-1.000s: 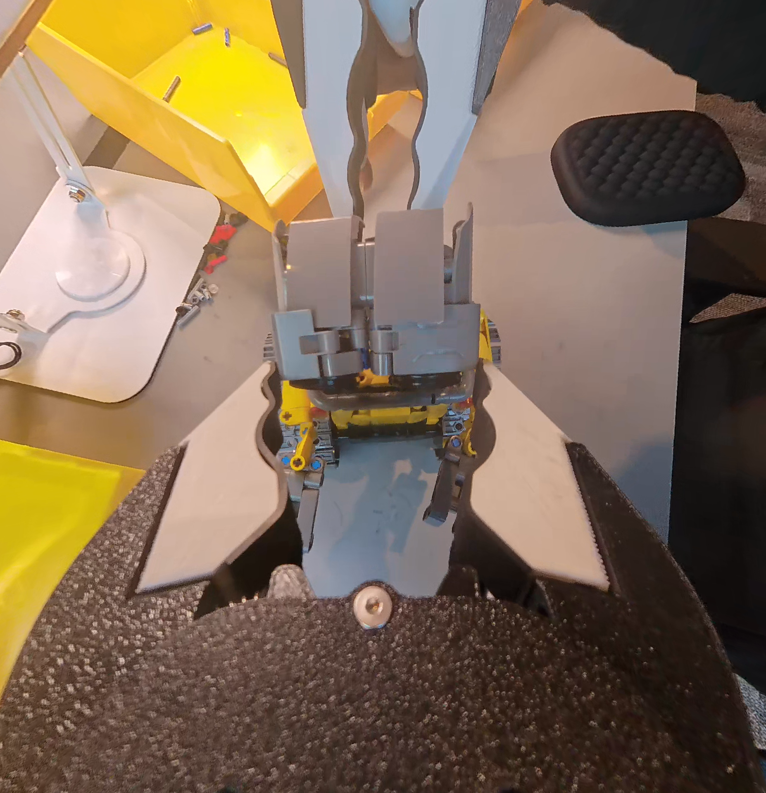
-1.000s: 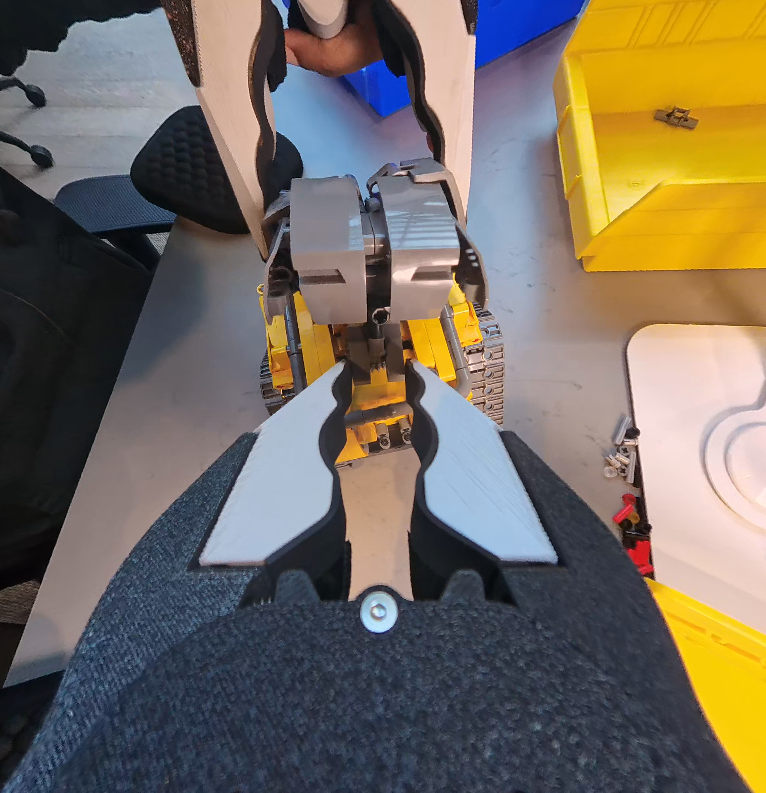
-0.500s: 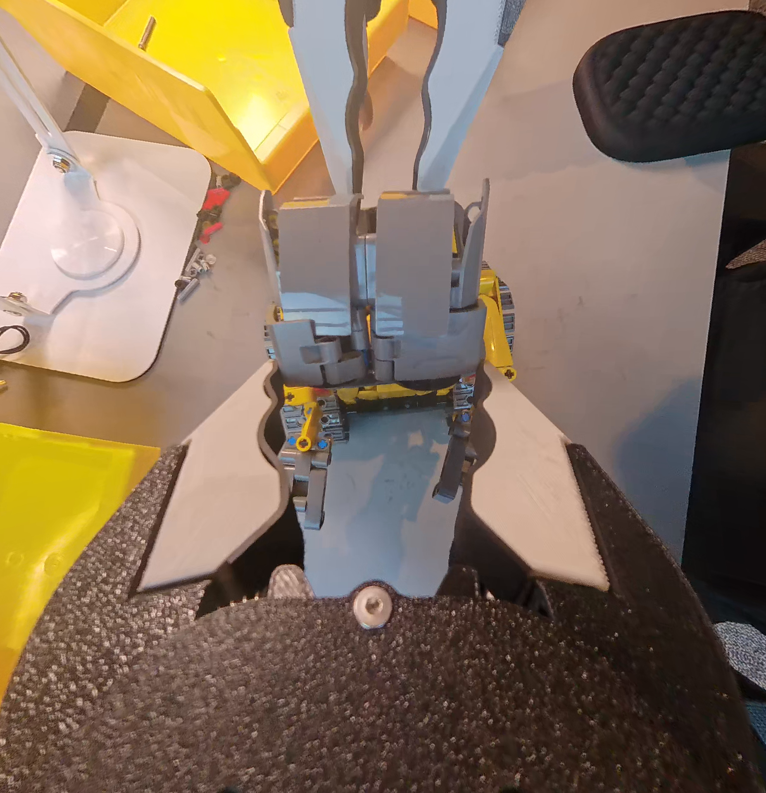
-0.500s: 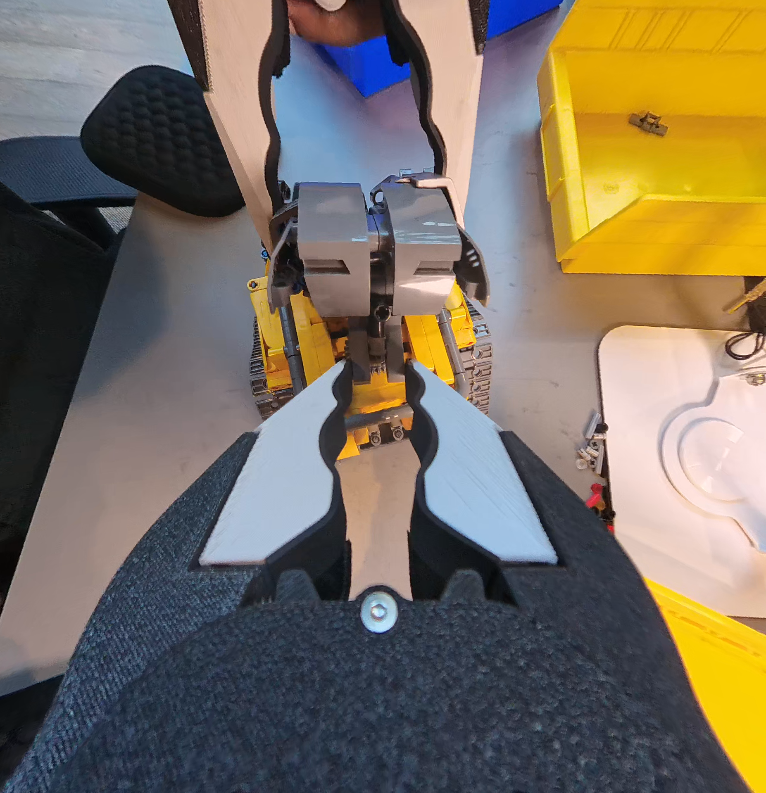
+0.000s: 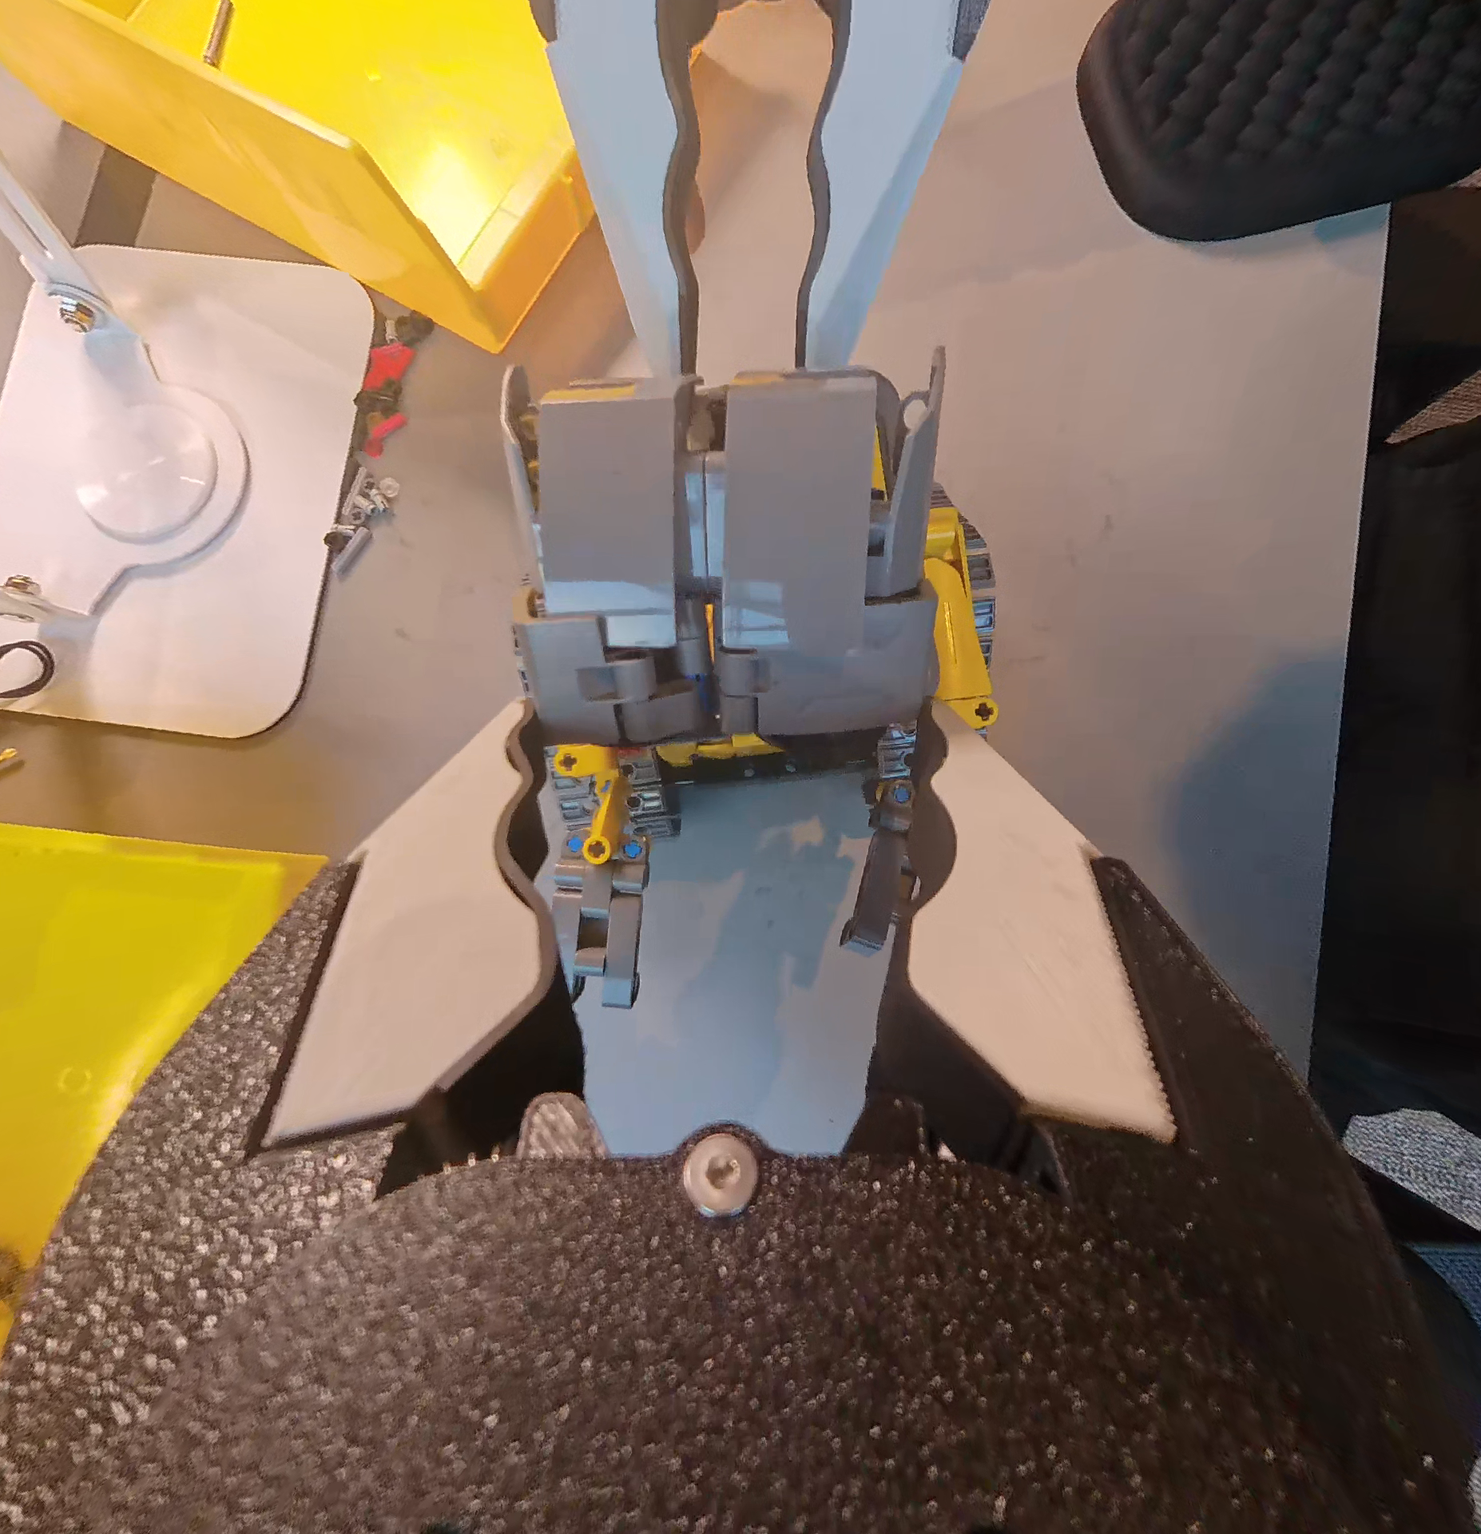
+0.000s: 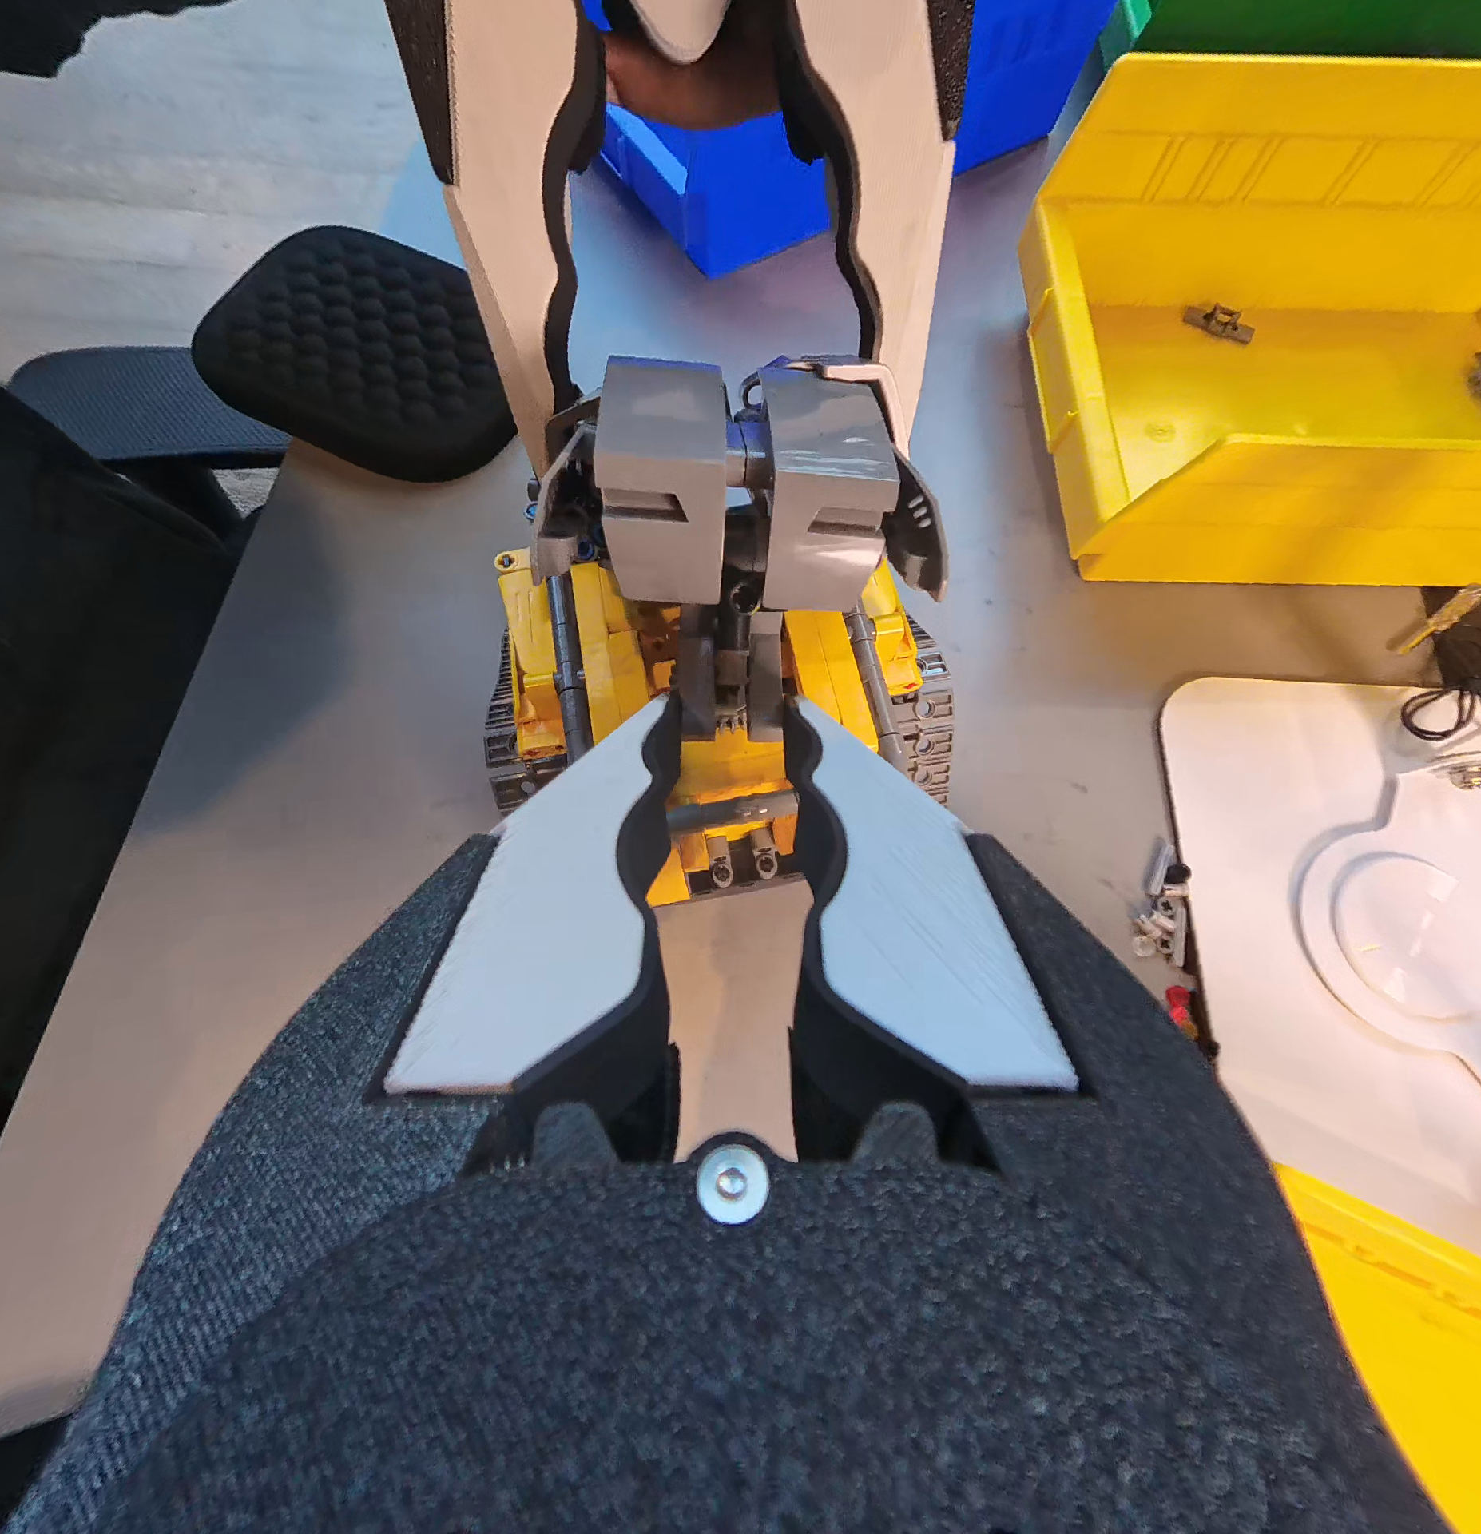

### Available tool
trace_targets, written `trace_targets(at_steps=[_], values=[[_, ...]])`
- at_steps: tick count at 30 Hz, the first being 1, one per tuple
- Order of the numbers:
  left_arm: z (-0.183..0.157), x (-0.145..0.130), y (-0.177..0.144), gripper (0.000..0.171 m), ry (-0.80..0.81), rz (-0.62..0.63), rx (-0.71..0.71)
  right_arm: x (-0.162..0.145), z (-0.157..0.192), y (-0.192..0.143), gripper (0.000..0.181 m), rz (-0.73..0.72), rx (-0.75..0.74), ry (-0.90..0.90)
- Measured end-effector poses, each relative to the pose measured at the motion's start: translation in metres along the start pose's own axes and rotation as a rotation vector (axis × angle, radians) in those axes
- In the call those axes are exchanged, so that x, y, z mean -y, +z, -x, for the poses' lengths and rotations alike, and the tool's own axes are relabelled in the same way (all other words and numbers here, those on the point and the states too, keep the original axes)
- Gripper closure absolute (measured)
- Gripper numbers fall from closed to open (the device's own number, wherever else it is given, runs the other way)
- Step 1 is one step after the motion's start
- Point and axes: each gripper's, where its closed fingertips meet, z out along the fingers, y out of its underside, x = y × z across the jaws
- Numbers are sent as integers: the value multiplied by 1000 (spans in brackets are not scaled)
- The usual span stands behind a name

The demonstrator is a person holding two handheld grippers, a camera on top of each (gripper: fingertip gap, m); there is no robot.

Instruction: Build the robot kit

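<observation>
Tabletop (image 5: 1135,498): clamping toy robot (image 5: 770,515) by its grey head with wide-spread left gripper (image 5: 725,730); pinching its neck with narrowed right gripper (image 6: 729,714); holding it upright on its tracks; leaving loose parts (image 5: 364,506), white base plate (image 5: 164,631), yellow bin (image 6: 1268,498) farther off.

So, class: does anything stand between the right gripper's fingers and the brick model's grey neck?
Nothing visible does. The right gripper has its fingertips directly against the grey neck of the brick model, one on either side, just above the yellow body.
</observation>
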Motion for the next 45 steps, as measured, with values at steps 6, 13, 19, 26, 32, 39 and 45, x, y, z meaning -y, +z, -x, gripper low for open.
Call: trace_targets(at_steps=[6,13,19,26,32,39,45], values=[[-1,-3,0,84,51,2,85,0,1,3,157,13,-47,-75],[-2,4,0,83,23,-40,75,-3,0,3,157,-14,-20,-32],[-1,8,-1,83,33,-28,80,-5,0,3,157,-22,0,-26],[-5,10,-8,77,17,-55,37,-3,0,2,157,-17,-1,-37],[-2,21,-6,75,-41,-134,11,-2,0,2,157,-26,8,-29],[-4,17,1,82,-32,-94,2,-4,0,2,156,-33,17,-4],[-4,16,1,82,-20,-49,1,-5,0,4,156,-36,14,4]])
